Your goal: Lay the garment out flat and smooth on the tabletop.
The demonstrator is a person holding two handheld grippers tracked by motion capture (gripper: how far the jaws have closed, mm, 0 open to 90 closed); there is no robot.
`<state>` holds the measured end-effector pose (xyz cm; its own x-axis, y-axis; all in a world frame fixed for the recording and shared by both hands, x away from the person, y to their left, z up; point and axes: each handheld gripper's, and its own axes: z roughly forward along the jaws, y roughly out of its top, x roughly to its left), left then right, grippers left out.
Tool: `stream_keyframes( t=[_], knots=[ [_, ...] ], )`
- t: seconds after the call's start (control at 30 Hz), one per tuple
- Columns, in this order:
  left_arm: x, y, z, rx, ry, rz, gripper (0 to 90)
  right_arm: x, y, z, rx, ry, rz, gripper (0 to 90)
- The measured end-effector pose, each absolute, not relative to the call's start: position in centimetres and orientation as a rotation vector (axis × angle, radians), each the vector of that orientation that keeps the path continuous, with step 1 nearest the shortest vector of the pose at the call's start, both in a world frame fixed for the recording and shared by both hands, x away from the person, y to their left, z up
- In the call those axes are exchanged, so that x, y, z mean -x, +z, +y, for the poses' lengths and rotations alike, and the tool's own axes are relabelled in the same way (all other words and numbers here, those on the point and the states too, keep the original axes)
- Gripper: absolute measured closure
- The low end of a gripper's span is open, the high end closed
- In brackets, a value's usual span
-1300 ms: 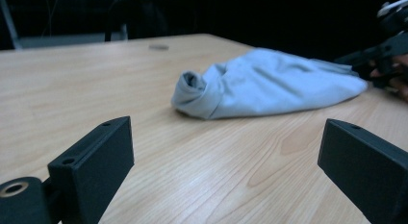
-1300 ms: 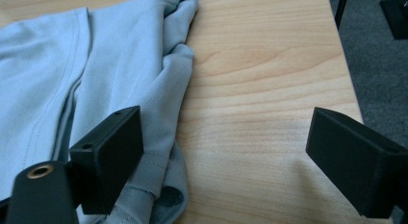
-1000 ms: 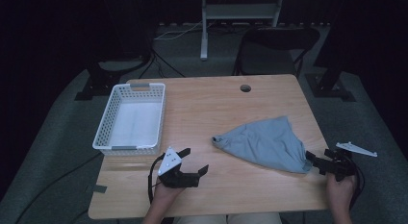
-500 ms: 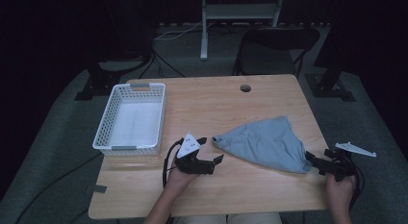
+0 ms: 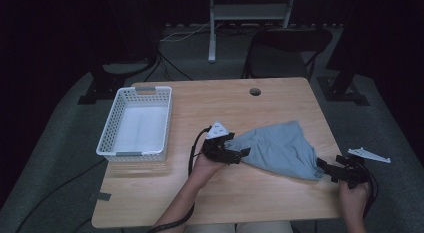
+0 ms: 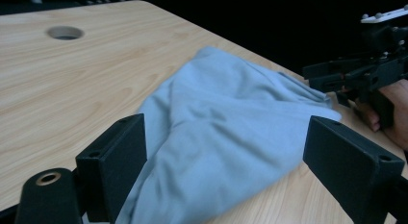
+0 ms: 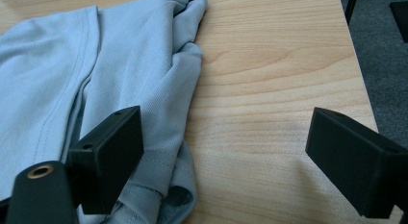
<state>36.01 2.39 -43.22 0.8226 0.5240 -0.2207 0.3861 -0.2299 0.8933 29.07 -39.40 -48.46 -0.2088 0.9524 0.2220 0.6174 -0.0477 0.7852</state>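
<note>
Room: dark surroundings, with a black chair [image 5: 287, 48] and a pale stand [image 5: 248, 13] beyond the far edge of the wooden tabletop [image 5: 200, 113].

High view, cloth: a pale blue-grey garment [image 5: 280, 150] lies on the right half of the tabletop, spread in a rough triangle that narrows toward the near right corner.
High view, basket: a white mesh basket [image 5: 114, 138] stands on the left side, well apart from the garment.
High view, left gripper: the left gripper [image 5: 239, 155] sits at the garment's left edge, held by a hand [image 5: 202, 168] coming from the near side.
High view, right gripper: the right gripper [image 5: 326, 169] sits at the garment's narrow near-right end, close to the tabletop's right edge.

Left gripper view, cloth: the garment [image 6: 226, 137] looks soft and rumpled, with long shallow folds running away from the camera; it lies flat on the wood.
Left gripper view, fingers: the two black fingers [image 6: 113, 164] stand wide apart, released, with the garment's edge lying between them.
Left gripper view, other hand: the right gripper [image 6: 320, 77] is at the garment's far end.

Right gripper view, cloth: a ribbed, stitched hem bunches up near the camera, and a seam runs along the fabric [image 7: 120, 75].
Right gripper view, fingers: spread wide and released; the left finger [image 7: 108, 154] rests over the bunched hem, the right one is above bare wood.
</note>
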Motion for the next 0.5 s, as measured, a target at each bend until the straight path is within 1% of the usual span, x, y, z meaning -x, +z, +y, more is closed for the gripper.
stream_keyframes(
  t=[0.07, 0.1, 0.37, 0.4, 0.43, 0.5],
  knots=[
    [-36.7, -43.4, 1.4, -1.873, 0.155, 0.693, 16.9, -29.1, -48.5, -39.4, -1.657, 1.152, 1.843, 12.4],
    [-37.1, -43.4, 1.0, -1.884, 0.163, 0.705, 18.8, -29.1, -48.5, -39.4, -1.659, 1.151, 1.843, 12.4],
    [-39.3, -43.9, -1.7, -1.966, 0.174, 0.735, 19.4, -29.1, -48.5, -39.4, -1.657, 1.159, 1.855, 12.4],
    [-39.5, -44.0, -2.0, -1.976, 0.168, 0.736, 20.1, -29.1, -48.5, -39.4, -1.657, 1.159, 1.854, 12.4],
    [-39.6, -44.2, -2.2, -1.979, 0.169, 0.746, 24.7, -29.1, -48.5, -39.4, -1.656, 1.16, 1.855, 12.4],
    [-40.1, -44.6, -2.8, -2.006, 0.147, 0.758, 25.0, -29.1, -48.5, -39.4, -1.656, 1.161, 1.855, 12.4]
  ],
)
